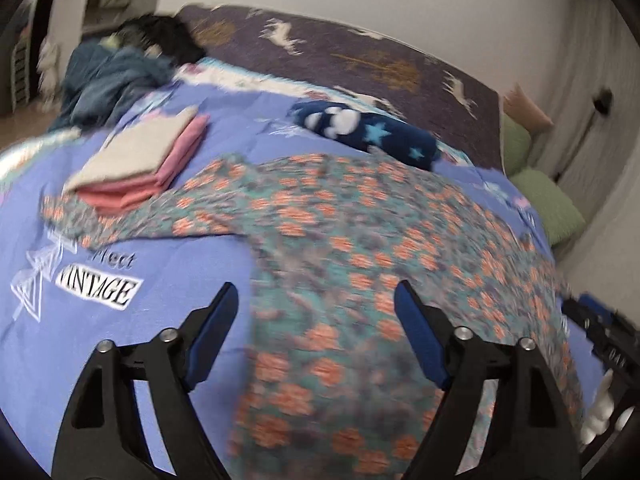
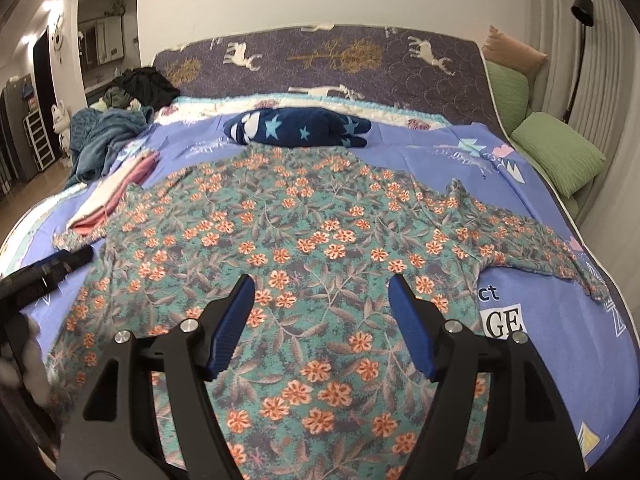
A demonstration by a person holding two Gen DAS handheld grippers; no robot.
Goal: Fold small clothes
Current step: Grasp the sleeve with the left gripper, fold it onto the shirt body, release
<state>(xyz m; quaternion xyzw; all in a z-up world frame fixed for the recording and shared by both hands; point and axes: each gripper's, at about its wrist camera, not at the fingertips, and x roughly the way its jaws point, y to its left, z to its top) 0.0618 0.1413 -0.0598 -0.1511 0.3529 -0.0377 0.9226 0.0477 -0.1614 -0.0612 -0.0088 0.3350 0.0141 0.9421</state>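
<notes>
A: Garment point(image 2: 320, 248): where, and of what form?

B: Thin floral cloth, teal with orange blossoms, spread flat on the lilac bedsheet point(image 2: 440, 152), sleeves outstretched.

A: Jaws?

B: Left gripper point(image 1: 316, 312) and right gripper point(image 2: 322, 300) both gape wide above it, holding nothing.

A: Surroundings?

B: Folded pink-and-beige stack point(image 1: 140, 164) overlaps the left sleeve; a plush star-printed navy bundle point(image 2: 300, 128) lies beyond the collar.

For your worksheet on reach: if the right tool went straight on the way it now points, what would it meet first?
Most likely the floral garment spread flat on the bed. The open right tool points across it towards the star-print bundle, but it appears angled down onto the fabric; depth is unclear.
</notes>
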